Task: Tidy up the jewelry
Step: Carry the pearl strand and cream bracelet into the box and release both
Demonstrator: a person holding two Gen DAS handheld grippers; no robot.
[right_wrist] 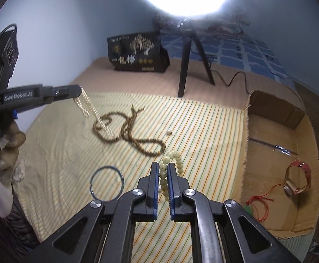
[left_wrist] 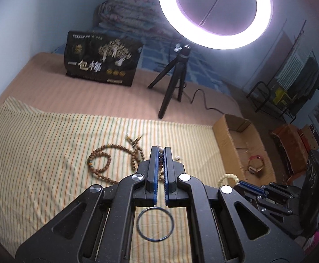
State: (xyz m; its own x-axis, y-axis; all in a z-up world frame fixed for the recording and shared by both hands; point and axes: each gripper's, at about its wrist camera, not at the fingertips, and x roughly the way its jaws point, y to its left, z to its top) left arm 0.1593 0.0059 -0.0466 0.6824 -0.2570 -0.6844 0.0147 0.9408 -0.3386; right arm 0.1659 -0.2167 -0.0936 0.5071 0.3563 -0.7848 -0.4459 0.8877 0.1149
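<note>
Seen along the left gripper (left_wrist: 161,153): jaws pressed together on a pale bead strand (left_wrist: 160,156), lifted clear of the striped cloth (left_wrist: 49,153); from the right wrist, that strand (right_wrist: 86,103) dangling in loops off the gripper (right_wrist: 77,92) at 10 o'clock, over the near end of the brown bead necklace (right_wrist: 133,131). Seen along the right gripper (right_wrist: 163,166): jaws clamped on a cream bead bracelet (right_wrist: 170,164), upper loop poking out past the fingertips toward 12 o'clock, just short of the necklace's nearest bend. Brown necklace (left_wrist: 106,160) sprawled in loose loops mid-cloth. Thin metal ring (right_wrist: 106,183) lying flat at 9 o'clock of the right jaws, apart from the beads; same ring (left_wrist: 155,223) directly under the left gripper body. Open cardboard box (right_wrist: 247,131) hard against the cloth's right edge at 3 o'clock, holding a red-strapped watch (right_wrist: 297,179) and a red cord (right_wrist: 260,199). Bare striped cloth between necklace and box wall, and a wide bare stretch at 9 o'clock in the left view. Beyond the cloth's far edge, tripod (left_wrist: 170,87) under a ring light (left_wrist: 214,11) at 12 o'clock, black printed bag (left_wrist: 102,63) at 11.
</note>
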